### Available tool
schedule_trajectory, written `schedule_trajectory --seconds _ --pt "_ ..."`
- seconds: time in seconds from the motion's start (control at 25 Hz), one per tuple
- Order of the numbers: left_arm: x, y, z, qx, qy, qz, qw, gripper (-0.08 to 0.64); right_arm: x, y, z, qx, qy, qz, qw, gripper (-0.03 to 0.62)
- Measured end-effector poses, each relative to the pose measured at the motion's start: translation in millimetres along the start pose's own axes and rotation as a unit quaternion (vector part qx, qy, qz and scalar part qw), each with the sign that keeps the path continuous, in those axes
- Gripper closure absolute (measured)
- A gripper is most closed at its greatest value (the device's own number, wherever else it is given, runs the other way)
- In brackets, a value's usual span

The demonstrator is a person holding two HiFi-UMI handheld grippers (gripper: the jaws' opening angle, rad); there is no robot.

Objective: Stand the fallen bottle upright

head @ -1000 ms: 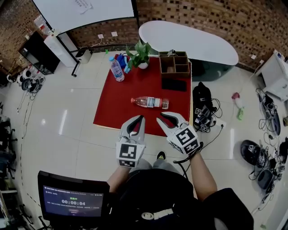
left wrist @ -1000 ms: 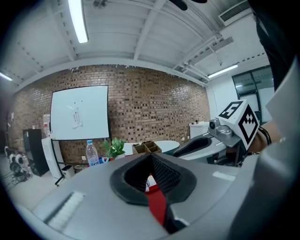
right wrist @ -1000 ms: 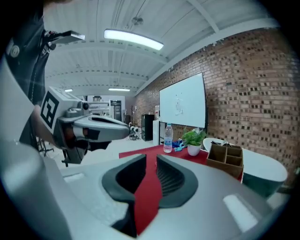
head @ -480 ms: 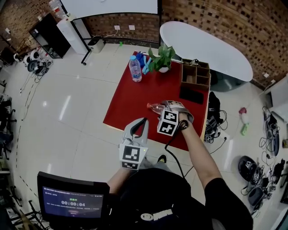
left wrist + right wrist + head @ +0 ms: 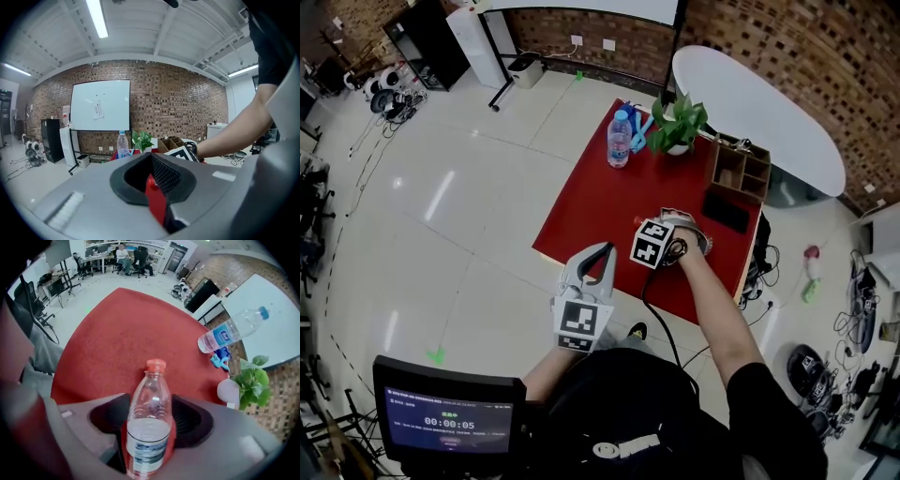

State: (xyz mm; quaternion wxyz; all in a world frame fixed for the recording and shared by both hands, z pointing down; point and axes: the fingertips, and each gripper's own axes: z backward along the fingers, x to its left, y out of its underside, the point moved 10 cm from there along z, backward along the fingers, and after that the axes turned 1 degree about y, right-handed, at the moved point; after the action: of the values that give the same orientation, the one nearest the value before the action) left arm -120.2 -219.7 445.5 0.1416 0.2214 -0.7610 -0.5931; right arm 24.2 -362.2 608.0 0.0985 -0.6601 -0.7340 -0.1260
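- Grey jaws of the right claw (image 5: 150, 414) stand wide apart, yes? What is between them?
- The fallen bottle (image 5: 149, 394). It lies on its side in the gap, with a dark pad (image 5: 107, 420) at each flank. I do not see the pads pressing on it.
- Which way does it point?
- Its red cap (image 5: 155, 365) points away from the claw, and the other end is deep between the jaws. The bottle is clear and has some water inside.
- And what is under it?
- The red bench (image 5: 112, 329). In the head view the right claw points steeply down on the middle of it, a little to the right side, and it covers nearly all of the bottle.
- The left claw (image 5: 605, 251)?
- Its jaws are together, with nothing in them. It hangs before the near edge of the bench, well apart from the fallen bottle.
- What else is on the bench?
- At the far edge a second bottle (image 5: 620, 139) with a blue cap stands upright. Just beside it are a blue item (image 5: 219, 357) and a potted plant (image 5: 677, 127) in a white pot. At the far right corner is a wooden box with compartments (image 5: 739, 169), and near it a flat black object (image 5: 727, 213) lies on the red top.
- Behind the bench?
- A white oval table (image 5: 769, 122), and then a brick wall (image 5: 825, 56).
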Motion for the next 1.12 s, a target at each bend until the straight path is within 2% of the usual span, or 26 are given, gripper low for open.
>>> schedule_trajectory --seconds 0.12,0.2,0.28,0.4,0.48,0.56,0.64,0.8,0.84,0.96,1.12 --pt "-2 -5 -5 -0.008 0.011 -0.001 0.9999 0.556 -10 17 31 -0.069 0.006 -0.082 0.994 0.310" --pt "-8 -8 -9 -0.013 0.020 -0.003 0.9997 0.556 -19 36 64 -0.136 0.026 -0.157 0.978 0.310" --pt "-11 -10 -12 -0.018 0.028 -0.006 0.9994 0.557 -25 54 97 -0.211 0.051 -0.232 0.948 0.310" --pt "-20 -15 -16 -0.023 0.046 -0.013 0.9986 0.555 -25 87 131 -0.314 0.081 -0.321 0.890 0.310" --pt "-29 -19 -17 -0.025 0.059 -0.019 0.9978 0.555 -17 107 142 -0.360 0.092 -0.366 0.854 0.311" --pt "-34 -23 -20 -0.027 0.071 -0.025 0.9968 0.555 -10 117 145 -0.387 0.108 -0.385 0.831 0.312" --pt "-37 -28 -23 -0.028 0.079 -0.029 0.9961 0.555 -4 120 138 -0.399 0.121 -0.386 0.823 0.313" --pt "-39 -33 -27 -0.027 0.083 -0.035 0.9955 0.555 5 125 125 -0.394 0.131 -0.402 0.816 0.313" --pt "-39 -34 -29 -0.028 0.083 -0.035 0.9955 0.555 3 125 125 -0.389 0.133 -0.400 0.819 0.313" --pt "-38 -33 -30 -0.028 0.078 -0.033 0.9960 0.555 0 116 125 -0.372 0.128 -0.380 0.837 0.313" --pt "-36 -32 -32 -0.026 0.072 -0.032 0.9966 0.556 -10 111 121 -0.356 0.122 -0.394 0.839 0.313"
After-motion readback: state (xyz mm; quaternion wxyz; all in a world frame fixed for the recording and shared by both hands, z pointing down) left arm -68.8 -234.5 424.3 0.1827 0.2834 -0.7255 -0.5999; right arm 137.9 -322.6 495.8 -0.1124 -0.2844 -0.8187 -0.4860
